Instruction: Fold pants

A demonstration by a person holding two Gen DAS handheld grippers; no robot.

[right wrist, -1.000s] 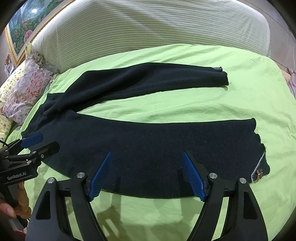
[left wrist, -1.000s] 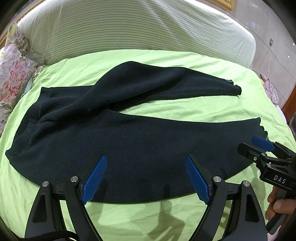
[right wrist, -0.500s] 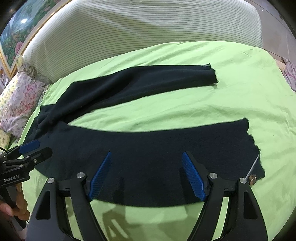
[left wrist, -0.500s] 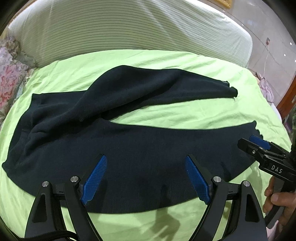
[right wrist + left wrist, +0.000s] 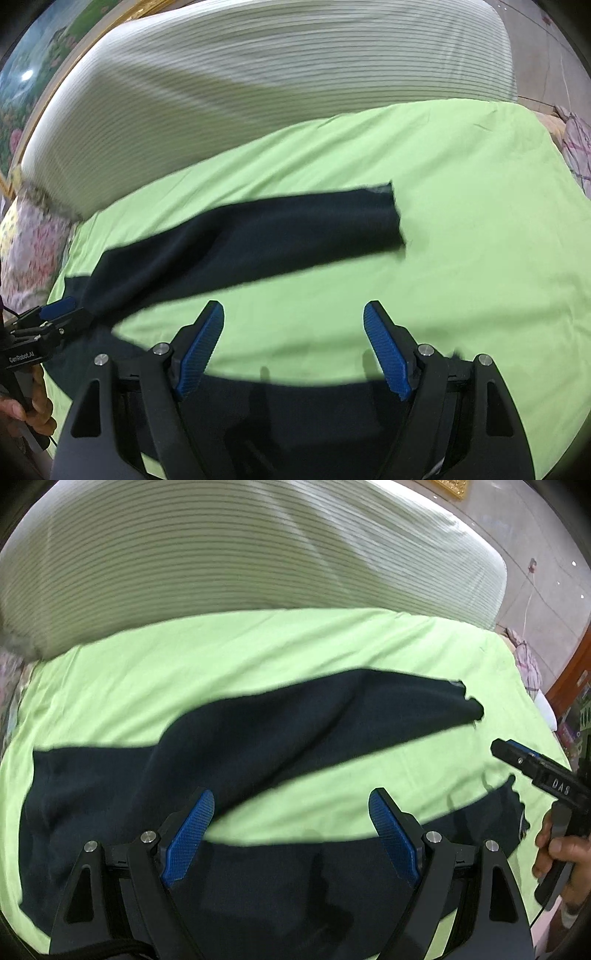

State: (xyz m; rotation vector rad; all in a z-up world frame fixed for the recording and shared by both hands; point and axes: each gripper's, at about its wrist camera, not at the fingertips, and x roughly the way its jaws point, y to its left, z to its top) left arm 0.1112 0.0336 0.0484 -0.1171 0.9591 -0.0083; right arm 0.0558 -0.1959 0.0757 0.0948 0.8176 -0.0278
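Note:
Dark navy pants (image 5: 280, 731) lie spread flat on a lime green bed sheet (image 5: 229, 653), legs apart in a V, waist to the left. The far leg (image 5: 266, 236) ends in a cuff at the right; the near leg (image 5: 295, 410) passes under my grippers. My left gripper (image 5: 291, 834) is open and empty above the near leg close to the crotch. My right gripper (image 5: 295, 350) is open and empty above the near leg further right; it also shows in the left wrist view (image 5: 517, 757). The left gripper also shows at the left edge of the right wrist view (image 5: 55, 314).
A pale striped headboard cushion (image 5: 236, 554) runs along the back of the bed. A floral pillow (image 5: 33, 240) lies at the far left. The bed's right edge (image 5: 532, 686) drops to the floor, with wooden furniture beyond.
Both grippers have moved forward over the near leg, so the pants sit lower in both views. Both stay open and empty. The pants have not moved.

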